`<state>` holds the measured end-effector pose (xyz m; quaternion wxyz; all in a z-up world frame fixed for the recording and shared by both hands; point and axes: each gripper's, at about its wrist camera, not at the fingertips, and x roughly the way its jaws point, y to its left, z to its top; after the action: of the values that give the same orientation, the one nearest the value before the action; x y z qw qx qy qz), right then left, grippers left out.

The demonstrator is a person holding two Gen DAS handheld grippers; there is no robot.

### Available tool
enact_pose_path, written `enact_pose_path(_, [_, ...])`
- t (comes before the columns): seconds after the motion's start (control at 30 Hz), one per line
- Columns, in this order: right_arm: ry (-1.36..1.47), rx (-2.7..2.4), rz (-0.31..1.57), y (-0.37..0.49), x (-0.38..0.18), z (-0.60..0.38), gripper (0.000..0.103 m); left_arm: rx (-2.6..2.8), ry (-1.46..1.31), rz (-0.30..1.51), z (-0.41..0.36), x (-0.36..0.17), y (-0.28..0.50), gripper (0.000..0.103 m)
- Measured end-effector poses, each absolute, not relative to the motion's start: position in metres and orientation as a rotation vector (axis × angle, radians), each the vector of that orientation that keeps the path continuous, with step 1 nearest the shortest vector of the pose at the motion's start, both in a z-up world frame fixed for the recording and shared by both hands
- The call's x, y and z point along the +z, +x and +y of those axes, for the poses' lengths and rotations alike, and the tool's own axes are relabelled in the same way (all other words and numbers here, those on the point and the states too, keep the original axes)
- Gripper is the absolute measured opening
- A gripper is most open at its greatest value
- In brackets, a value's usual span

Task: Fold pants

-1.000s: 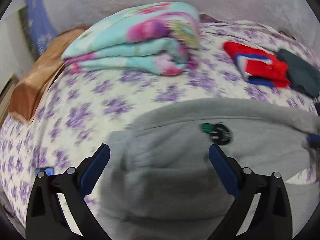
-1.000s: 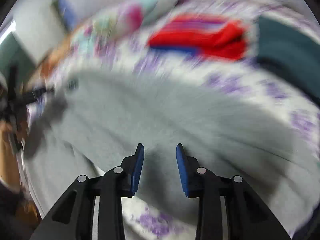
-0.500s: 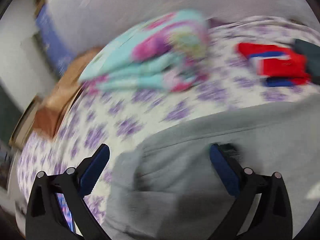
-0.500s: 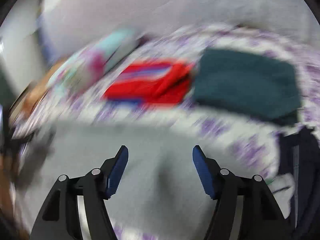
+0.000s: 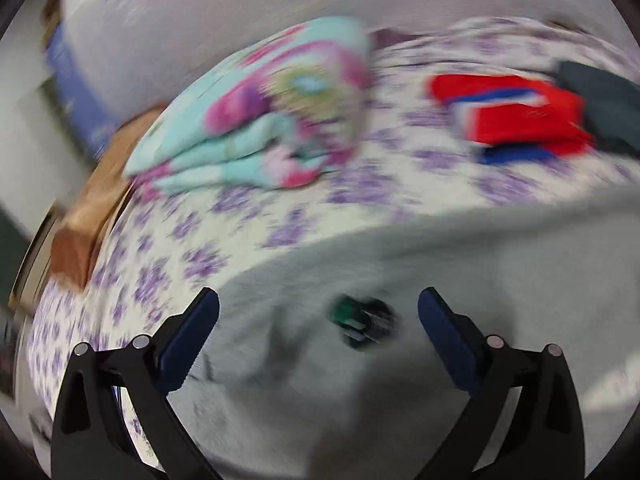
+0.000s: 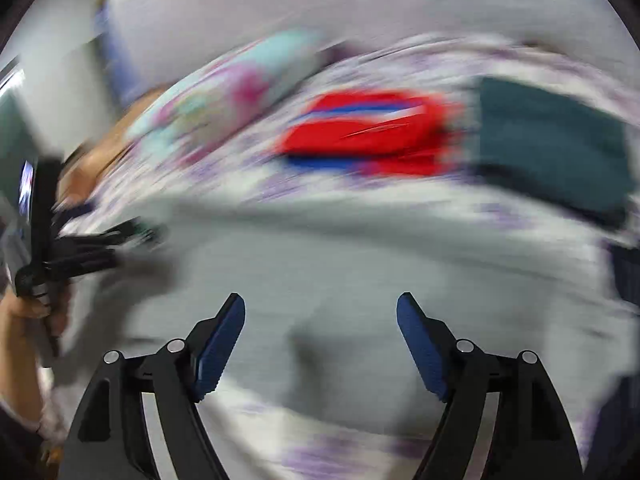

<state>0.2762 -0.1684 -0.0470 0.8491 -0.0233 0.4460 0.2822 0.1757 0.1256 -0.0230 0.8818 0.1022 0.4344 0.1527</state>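
Nearest, the left gripper [image 5: 318,308] and right gripper [image 6: 320,316] both hang spread wide with nothing between their fingers, just above one pair of grey pants [image 5: 460,280] lying rumpled across the bed [image 5: 168,264]. A dark round patch with green [image 5: 362,320] marks the fabric; its writing is too blurred to read. Farther off lie one floral folded blanket [image 5: 260,120], one red-and-blue folded garment [image 5: 516,116] and one dark green folded garment [image 6: 552,140].
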Motion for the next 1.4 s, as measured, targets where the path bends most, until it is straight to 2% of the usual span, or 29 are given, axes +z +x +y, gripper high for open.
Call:
enact_pose_path(0.1, [-0.074, 0.653, 1.006, 0.296, -0.065, -0.11, 0.079, 0.287, 0.259, 0.917, 0.115, -0.03, 0.165, 0.097])
enact_pose_path(0.2, [-0.053, 0.675, 1.123, 0.323, -0.09, -0.073, 0.079, 0.335, 0.209, 0.972, 0.136, -0.047, 0.179, 0.097])
enact_pose_path(0.33, [-0.143, 0.465, 0.955, 0.342, -0.085, -0.063, 0.075, 0.423, 0.169, 1.022, 0.17, -0.071, 0.218, 0.099])
enact_pose_path(0.4, [-0.187, 0.224, 0.841, 0.355, -0.076, -0.074, 0.079, 0.415, 0.095, 1.029, 0.19, -0.072, 0.237, 0.099])
enact_pose_path(0.43, [-0.176, 0.144, 0.816, 0.36, -0.071, -0.084, 0.079, 0.432, 0.024, 1.035, 0.2, -0.065, 0.245, 0.099])
enact_pose_path(0.5, [-0.034, 0.217, 0.85, 0.359, -0.06, -0.105, 0.08, 0.585, 0.059, 0.964, 0.2, -0.046, 0.245, 0.095])
enact_pose_path(0.57, [0.036, 0.332, 0.839, 0.338, -0.044, -0.116, 0.08, 0.523, 0.078, 0.884, 0.191, -0.022, 0.228, 0.096])
enact_pose_path(0.63, [-0.035, 0.495, 0.871, 0.306, -0.037, -0.113, 0.087, 0.423, 0.02, 0.885, 0.187, -0.014, 0.208, 0.096])
enact_pose_path(0.7, [-0.15, 0.555, 0.936, 0.282, -0.048, -0.111, 0.087, 0.345, 0.034, 0.911, 0.178, -0.021, 0.188, 0.096])
enact_pose_path(0.77, [-0.375, 0.408, 0.996, 0.264, -0.073, -0.133, 0.087, 0.316, 0.119, 0.938, 0.167, -0.037, 0.18, 0.097])
enact_pose_path(0.8, [-0.402, 0.367, 1.007, 0.263, -0.079, -0.147, 0.088, 0.332, 0.174, 0.954, 0.165, -0.049, 0.181, 0.097])
enact_pose_path(0.83, [-0.364, 0.307, 1.048, 0.267, -0.088, -0.181, 0.093, 0.376, 0.231, 0.976, 0.168, -0.064, 0.18, 0.099])
enact_pose_path(0.9, [-0.109, 0.221, 1.095, 0.271, -0.085, -0.255, 0.088, 0.379, 0.172, 1.0, 0.183, -0.076, 0.176, 0.099])
enact_pose_path(0.93, [-0.033, 0.13, 1.065, 0.261, -0.075, -0.289, 0.071, 0.376, 0.069, 0.998, 0.195, -0.071, 0.169, 0.099])
enact_pose_path(0.97, [0.011, 0.139, 1.03, 0.245, -0.064, -0.305, 0.073, 0.384, 0.028, 1.004, 0.2, -0.066, 0.163, 0.099])
enact_pose_path(1.0, [0.048, 0.186, 0.983, 0.215, -0.049, -0.315, 0.079, 0.385, 0.007, 1.001, 0.201, -0.06, 0.157, 0.098])
enact_pose_path(1.07, [0.037, 0.291, 0.928, 0.163, -0.035, -0.311, 0.085, 0.331, -0.012, 0.954, 0.192, -0.043, 0.133, 0.098])
enact_pose_path(1.2, [-0.048, 0.45, 0.92, 0.069, -0.031, -0.27, 0.086, 0.186, 0.006, 0.91, 0.147, -0.029, 0.075, 0.098])
enact_pose_path(1.4, [-0.133, 0.567, 1.051, 0.016, -0.08, -0.204, 0.086, 0.078, 0.057, 1.024, 0.102, -0.078, 0.033, 0.098])
